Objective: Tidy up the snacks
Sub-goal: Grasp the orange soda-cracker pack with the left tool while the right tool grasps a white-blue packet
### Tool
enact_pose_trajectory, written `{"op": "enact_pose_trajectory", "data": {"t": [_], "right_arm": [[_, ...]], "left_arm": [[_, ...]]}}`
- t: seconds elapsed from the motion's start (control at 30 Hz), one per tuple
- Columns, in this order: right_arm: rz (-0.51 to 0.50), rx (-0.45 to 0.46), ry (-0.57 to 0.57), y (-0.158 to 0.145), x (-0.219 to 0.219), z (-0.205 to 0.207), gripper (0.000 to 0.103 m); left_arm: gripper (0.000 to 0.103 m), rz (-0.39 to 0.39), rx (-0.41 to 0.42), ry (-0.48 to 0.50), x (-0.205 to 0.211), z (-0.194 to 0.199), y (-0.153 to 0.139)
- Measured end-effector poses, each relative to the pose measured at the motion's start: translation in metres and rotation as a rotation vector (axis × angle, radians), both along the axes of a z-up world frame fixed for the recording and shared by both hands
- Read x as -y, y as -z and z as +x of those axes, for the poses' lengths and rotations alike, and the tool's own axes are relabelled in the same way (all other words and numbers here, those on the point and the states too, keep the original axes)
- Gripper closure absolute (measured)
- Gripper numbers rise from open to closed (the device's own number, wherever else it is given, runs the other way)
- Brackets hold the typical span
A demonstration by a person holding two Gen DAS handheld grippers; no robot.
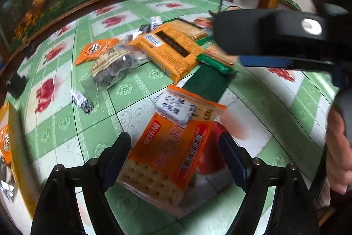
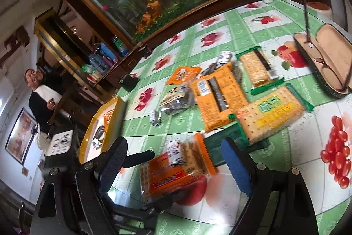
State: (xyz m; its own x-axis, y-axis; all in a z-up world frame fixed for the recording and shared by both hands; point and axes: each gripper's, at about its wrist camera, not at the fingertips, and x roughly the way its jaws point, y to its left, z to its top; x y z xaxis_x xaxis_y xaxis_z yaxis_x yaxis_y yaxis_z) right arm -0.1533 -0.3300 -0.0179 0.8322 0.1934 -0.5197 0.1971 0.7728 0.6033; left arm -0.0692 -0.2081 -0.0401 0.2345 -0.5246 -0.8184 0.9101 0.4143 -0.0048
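Target pack: an orange cracker packet [image 1: 167,160] lies flat on the fruit-print tablecloth [image 1: 66,116], between the spread jaws of the left gripper [image 1: 173,142]; the fingers flank it, and contact cannot be told.
On top of it: a small white milk-candy pack [image 1: 176,109] rests on the far end of the packet.
Right gripper: the right gripper [image 2: 176,147] hovers near the same packet, jaws apart and holding nothing.
Other snacks: a large orange box-shaped pack [image 2: 217,98], a yellow-green cracker pack [image 2: 270,111], a green-edged cracker sleeve [image 2: 255,69], a seed bag [image 2: 176,100] and a small orange sachet [image 2: 182,75] lie scattered mid-table.
Progress: early, I judge; the yellow tray [image 2: 118,116] at the table edge holds only a few packs, most snacks remain outside.
Right view only: an open glasses case [image 2: 323,63], the tray's inside, a seated person [image 2: 41,98].
Left view only: crisp print on the target packet, a stray foil candy [image 1: 83,102].
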Motion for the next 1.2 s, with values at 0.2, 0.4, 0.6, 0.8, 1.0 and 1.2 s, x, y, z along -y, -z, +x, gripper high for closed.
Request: {"op": "enact_pose_trajectory", "data": {"t": [0.2, 0.4, 0.6, 0.8, 1.0, 1.2], "right_arm": [[-0.026, -0.014, -0.008, 0.000, -0.003, -0.001, 0.013], [-0.125, -0.039, -0.105, -0.001, -0.030, 0.012, 0.013], [-0.261, -0.067, -0.266, 0.001, -0.070, 0.038, 0.038], [-0.408, -0.093, -0.379, 0.002, -0.093, 0.059, 0.047], [-0.479, -0.143, -0.451, 0.015, -0.112, 0.078, 0.077], [-0.355, -0.039, -0.363, 0.010, -0.083, 0.066, 0.082]], "left_arm": [[0.047, -0.028, -0.027, -0.072, -0.028, 0.004, 0.000], [0.048, -0.077, -0.084, -0.139, -0.067, 0.005, 0.003], [0.048, -0.081, -0.087, -0.143, -0.076, 0.000, 0.003], [0.048, -0.085, -0.091, -0.144, -0.077, -0.001, 0.002], [0.047, -0.075, -0.078, -0.142, -0.075, -0.001, 0.001], [0.047, -0.059, -0.051, -0.173, -0.069, 0.002, 0.002]]}}
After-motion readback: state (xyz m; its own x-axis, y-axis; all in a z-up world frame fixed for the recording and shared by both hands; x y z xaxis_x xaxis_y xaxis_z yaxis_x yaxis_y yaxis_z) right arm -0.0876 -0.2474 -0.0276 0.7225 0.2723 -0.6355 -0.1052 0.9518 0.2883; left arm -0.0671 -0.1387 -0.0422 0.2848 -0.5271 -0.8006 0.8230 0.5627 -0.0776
